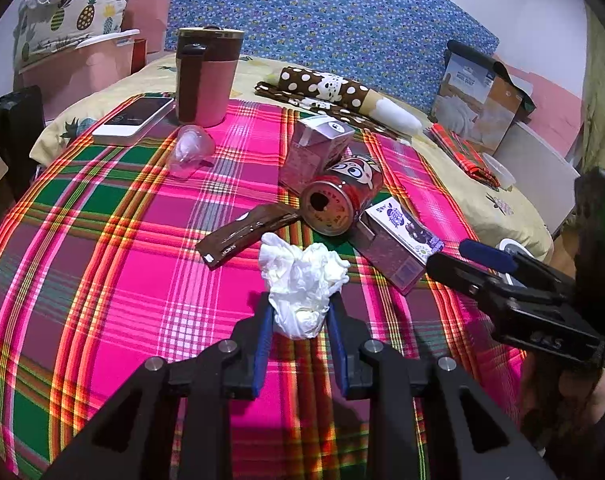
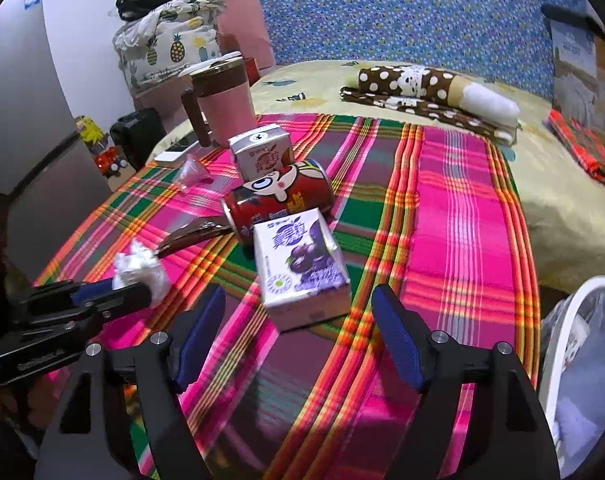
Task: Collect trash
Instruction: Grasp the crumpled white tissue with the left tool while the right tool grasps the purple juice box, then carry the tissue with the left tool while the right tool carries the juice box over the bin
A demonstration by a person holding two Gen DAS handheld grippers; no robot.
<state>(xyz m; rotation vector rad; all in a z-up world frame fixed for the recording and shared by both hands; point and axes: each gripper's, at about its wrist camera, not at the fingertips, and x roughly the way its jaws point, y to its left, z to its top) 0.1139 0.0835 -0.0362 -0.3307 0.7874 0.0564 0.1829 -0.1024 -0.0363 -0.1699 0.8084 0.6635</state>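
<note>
On the plaid cloth [image 1: 102,272] over the bed, 1 crumpled tissue [image 1: 302,284] is clamped betw. the pads of the left hand-held gripper [image 1: 300,312]. The right hand-held gripper [image 2: 298,308] is held spread wide, just short of 1 purple juice carton [image 2: 298,264]. Also seen: 1 pink carton [image 1: 316,148], 1 red can [image 1: 342,196] on its side, 1 brown wrapper [image 1: 246,232], 1 clear plastic scrap [image 1: 190,150]. A white bin [image 2: 562,320] sits at right.

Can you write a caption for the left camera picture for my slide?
Left gripper pinches a crumpled white tissue on the plaid cloth, near a tipped red can and purple juice box.
</note>
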